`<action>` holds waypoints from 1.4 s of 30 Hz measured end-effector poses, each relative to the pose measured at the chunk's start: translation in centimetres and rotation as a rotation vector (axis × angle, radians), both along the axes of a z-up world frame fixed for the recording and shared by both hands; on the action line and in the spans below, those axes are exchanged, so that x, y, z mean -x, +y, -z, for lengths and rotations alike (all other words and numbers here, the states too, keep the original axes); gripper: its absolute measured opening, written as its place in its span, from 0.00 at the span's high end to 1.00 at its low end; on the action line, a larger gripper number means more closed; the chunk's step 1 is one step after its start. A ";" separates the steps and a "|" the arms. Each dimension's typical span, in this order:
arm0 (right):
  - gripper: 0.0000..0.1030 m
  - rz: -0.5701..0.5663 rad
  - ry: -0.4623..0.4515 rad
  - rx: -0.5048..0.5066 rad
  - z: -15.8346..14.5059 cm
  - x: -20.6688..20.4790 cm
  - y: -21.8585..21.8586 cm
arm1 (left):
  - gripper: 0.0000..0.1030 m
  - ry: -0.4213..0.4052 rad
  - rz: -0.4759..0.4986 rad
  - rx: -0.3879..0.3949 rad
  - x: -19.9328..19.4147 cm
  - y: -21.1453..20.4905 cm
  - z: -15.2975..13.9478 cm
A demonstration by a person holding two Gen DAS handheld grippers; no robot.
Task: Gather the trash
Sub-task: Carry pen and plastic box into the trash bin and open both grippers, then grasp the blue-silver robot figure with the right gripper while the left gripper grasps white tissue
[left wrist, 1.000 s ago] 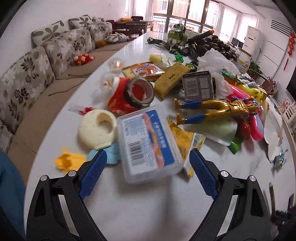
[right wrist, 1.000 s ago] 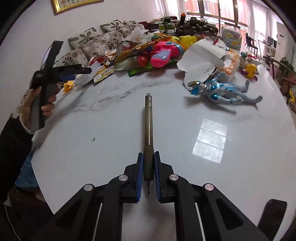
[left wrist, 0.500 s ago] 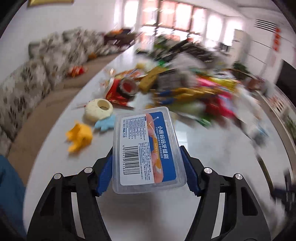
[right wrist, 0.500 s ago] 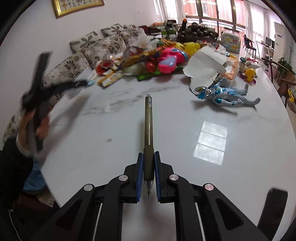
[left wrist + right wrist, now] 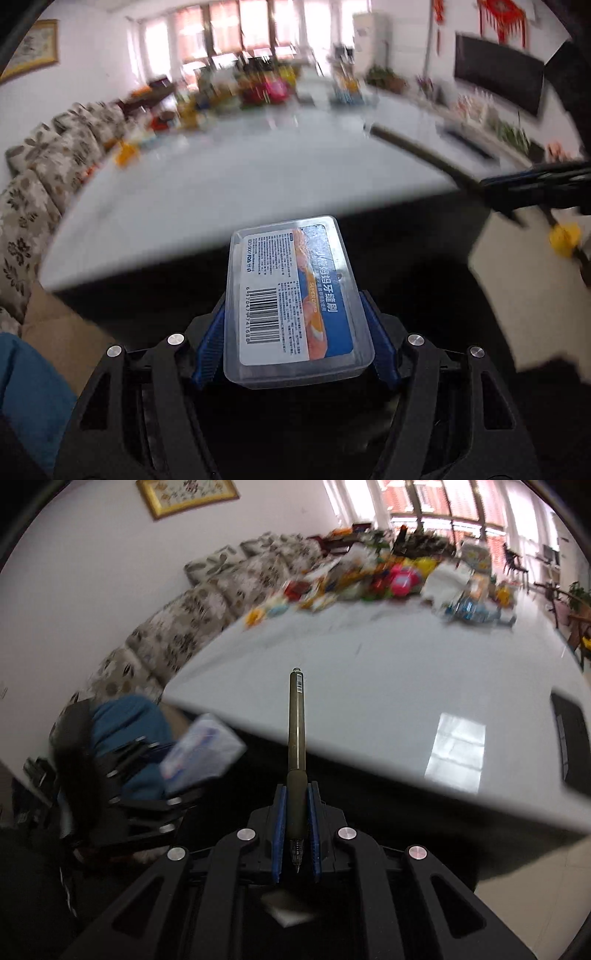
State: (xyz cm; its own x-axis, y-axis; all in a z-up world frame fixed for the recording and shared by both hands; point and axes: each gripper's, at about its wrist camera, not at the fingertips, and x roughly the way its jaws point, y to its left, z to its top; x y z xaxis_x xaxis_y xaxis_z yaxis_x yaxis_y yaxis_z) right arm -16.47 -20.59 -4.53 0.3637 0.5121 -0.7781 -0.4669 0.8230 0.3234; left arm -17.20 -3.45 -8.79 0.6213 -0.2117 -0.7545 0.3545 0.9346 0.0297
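Left gripper (image 5: 297, 341), blue ribbed pads clamped on the long sides of a box (image 5: 295, 302): a clear, rounded-corner plastic rectangle with a white barcode label and a blue-and-orange printed panel, held flat off the near edge of the table (image 5: 229, 184), over a dark area below. Right gripper (image 5: 296, 836), blue pads closed on the rubbery grip of a pen (image 5: 297, 738): a slim olive-brown cylinder with its metal tip toward the camera and its capped end over the table rim. The table is a glossy white slab with faint grey veining and a curved edge. At its far end lies a blurred heap of bright toys (image 5: 402, 578) and wrappers. A sofa (image 5: 192, 620) in floral fabric runs along the left side. In the right wrist view the left gripper and box appear at left, blurred.
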 end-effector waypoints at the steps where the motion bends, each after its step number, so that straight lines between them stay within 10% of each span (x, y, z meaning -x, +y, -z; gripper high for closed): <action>1: 0.89 -0.007 0.029 0.006 1.0 0.6 0.2 | 0.37 0.040 0.007 -0.015 0.1 0.1 1.4; 10: 0.87 -0.054 0.263 0.124 12.4 -0.7 2.1 | 0.37 0.283 0.015 -0.099 -3.4 0.6 9.6; 12: 0.41 -0.056 0.277 0.199 15.0 -1.6 2.8 | 0.29 0.338 0.015 -0.153 -4.2 0.2 11.9; 15: 0.47 -0.073 0.285 0.268 16.8 -2.2 3.3 | 0.29 0.379 0.022 -0.175 -4.5 0.0 13.3; 23: 0.47 -0.050 0.067 0.061 3.0 -2.5 0.5 | 0.28 0.217 0.036 -0.106 -3.9 1.1 6.1; 27: 0.32 0.094 -0.129 0.044 -4.4 -8.4 -2.5 | 0.18 0.066 0.044 -0.008 -4.3 1.6 -0.3; 34: 0.32 0.566 0.062 -0.219 -3.1 -26.9 -10.6 | 0.17 -0.059 -0.056 0.116 -8.7 3.2 -5.8; 42: 0.38 0.782 0.235 -0.299 1.3 -37.5 -13.0 | 0.17 -0.027 -0.067 0.170 -10.8 4.7 -4.8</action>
State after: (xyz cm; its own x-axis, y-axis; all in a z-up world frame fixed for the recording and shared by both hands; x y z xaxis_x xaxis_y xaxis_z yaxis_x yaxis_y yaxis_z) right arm 21.07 -33.60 -5.83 0.5429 0.3773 -0.7503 0.3031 0.7451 0.5940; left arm -6.45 1.21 -4.01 0.6580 -0.2921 -0.6941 0.2922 0.9485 -0.1222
